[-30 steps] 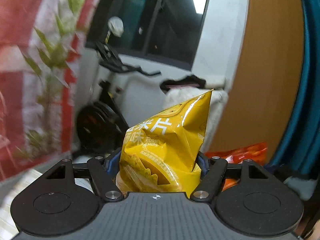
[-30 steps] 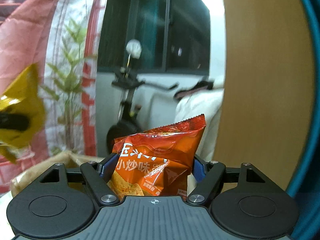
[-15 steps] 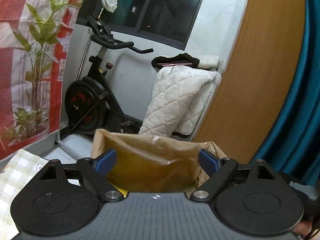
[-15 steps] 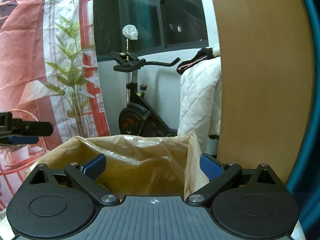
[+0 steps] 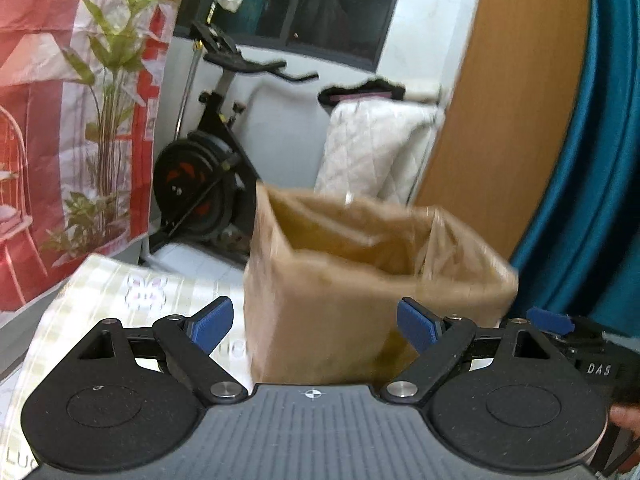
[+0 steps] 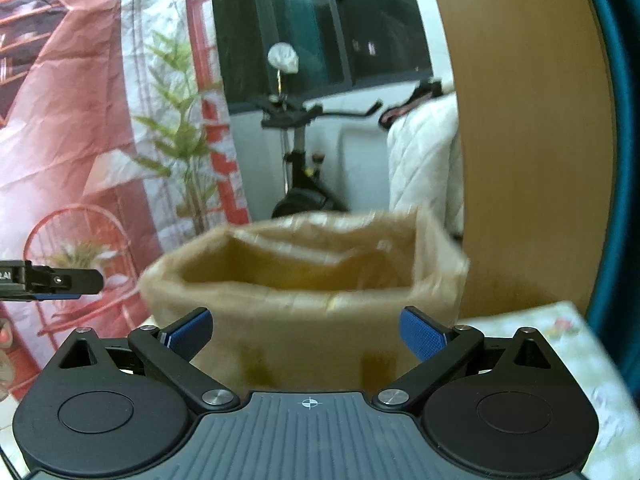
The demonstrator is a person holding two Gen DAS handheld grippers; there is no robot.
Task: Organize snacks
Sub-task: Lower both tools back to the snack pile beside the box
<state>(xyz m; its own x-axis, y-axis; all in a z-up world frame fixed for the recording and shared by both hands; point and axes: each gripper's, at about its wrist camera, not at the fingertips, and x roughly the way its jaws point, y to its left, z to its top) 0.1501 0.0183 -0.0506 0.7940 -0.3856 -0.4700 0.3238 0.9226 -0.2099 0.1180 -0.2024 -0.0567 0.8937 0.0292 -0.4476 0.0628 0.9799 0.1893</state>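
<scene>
An open brown paper bag [image 5: 360, 280] stands on the table in front of both grippers; it also shows in the right wrist view [image 6: 304, 288]. My left gripper [image 5: 316, 324] is open and empty, just in front of the bag. My right gripper [image 6: 306, 332] is open and empty, also close before the bag. The right gripper [image 5: 560, 332] shows at the right edge of the left wrist view. The left gripper [image 6: 52, 280] shows at the left edge of the right wrist view. No snack packet is visible; the bag's inside is mostly hidden.
The table wears a pale checked cloth [image 5: 120, 304], also visible at the right [image 6: 560, 340]. Behind stand an exercise bike [image 5: 208, 184], a white quilt [image 5: 372, 148], a wooden panel [image 5: 500, 120], a teal curtain [image 5: 592, 200] and a red plant-print hanging [image 6: 100, 140].
One second ago the left gripper held a yellow chip packet and the right an orange one. Both opened and the packets are gone from view. Both grippers have drawn back from the bag.
</scene>
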